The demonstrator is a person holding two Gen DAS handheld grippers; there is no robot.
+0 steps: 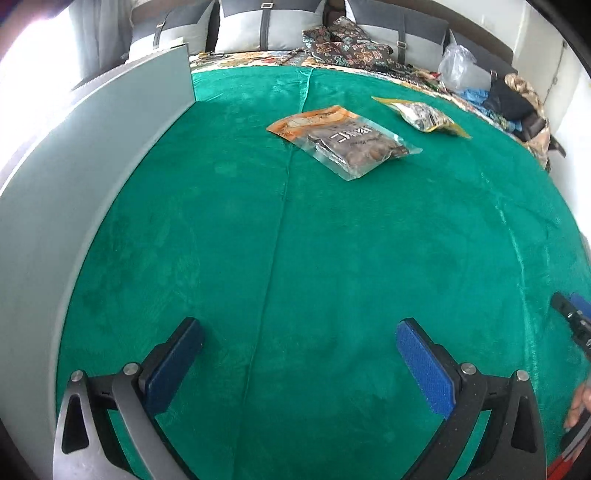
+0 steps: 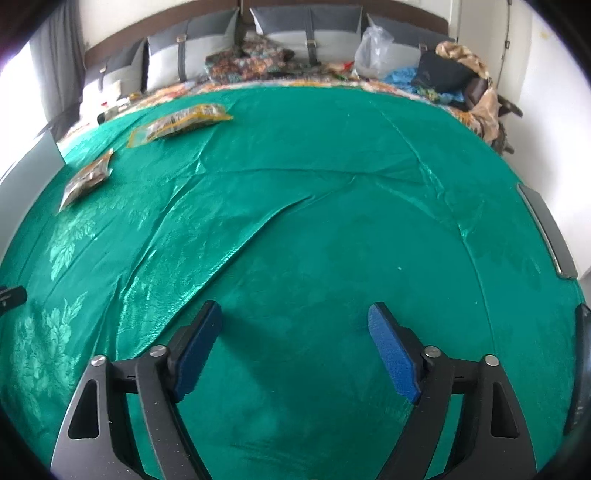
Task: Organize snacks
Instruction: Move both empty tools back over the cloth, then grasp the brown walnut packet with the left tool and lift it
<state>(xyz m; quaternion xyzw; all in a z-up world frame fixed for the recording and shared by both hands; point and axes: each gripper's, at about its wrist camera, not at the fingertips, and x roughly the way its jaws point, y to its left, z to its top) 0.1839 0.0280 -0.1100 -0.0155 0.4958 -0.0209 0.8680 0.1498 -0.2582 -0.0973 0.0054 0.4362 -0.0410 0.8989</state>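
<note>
Two snack bags lie on a green cloth [image 1: 280,258]. An orange and clear bag of brown snacks [image 1: 343,142] lies far ahead of my left gripper [image 1: 299,328], which is open and empty low over the cloth. A yellow bag [image 1: 423,116] lies further back right. In the right wrist view the yellow bag [image 2: 181,123] and the orange bag [image 2: 86,181] lie far off at the upper left. My right gripper [image 2: 295,314] is open and empty over bare cloth [image 2: 332,221].
A grey panel [image 1: 74,192] stands along the left side of the cloth. Grey objects [image 2: 550,236] sit at the right edge. Pillows [image 2: 306,33], patterned fabric [image 1: 343,40], a plastic bag [image 2: 373,48] and clothes [image 2: 443,74] lie beyond the far edge.
</note>
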